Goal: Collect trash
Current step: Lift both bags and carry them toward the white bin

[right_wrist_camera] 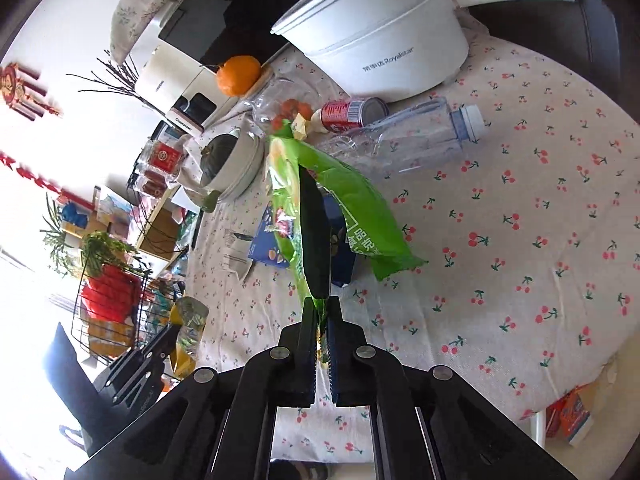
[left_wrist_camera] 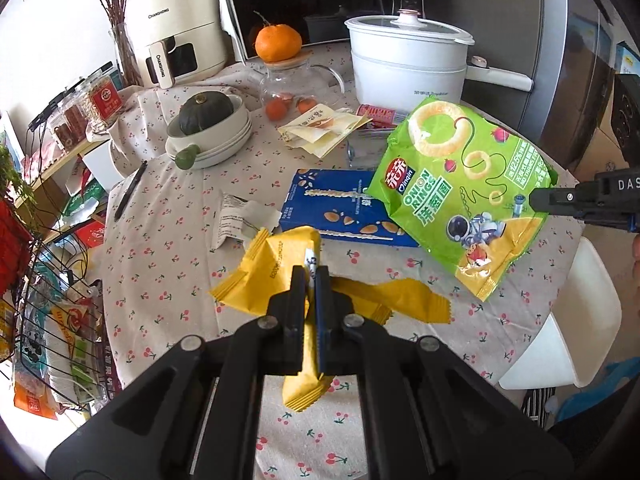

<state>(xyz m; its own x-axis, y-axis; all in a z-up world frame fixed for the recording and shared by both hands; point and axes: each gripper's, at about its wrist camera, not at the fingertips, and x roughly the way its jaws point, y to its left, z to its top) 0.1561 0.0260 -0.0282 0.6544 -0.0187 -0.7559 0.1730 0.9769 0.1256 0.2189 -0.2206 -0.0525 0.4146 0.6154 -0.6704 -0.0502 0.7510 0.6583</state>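
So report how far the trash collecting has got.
Nothing visibly binned yet. In hand: left hand-held gripper is shut on a yellow wrapper; right hand-held gripper is shut on the green onion-ring bag. Left: blue box, crushed bottle, red can.

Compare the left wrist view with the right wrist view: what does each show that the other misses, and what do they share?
Left wrist only: the left hand-held gripper shut on a yellow wrapper, another yellow wrapper lying on the tablecloth, and a black pen.

Right wrist only: the clear plastic bottle's white cap and an orange carton below the table edge.

Both: the right hand-held gripper shut on the green onion ring bag, the blue box, the white pot and the orange.
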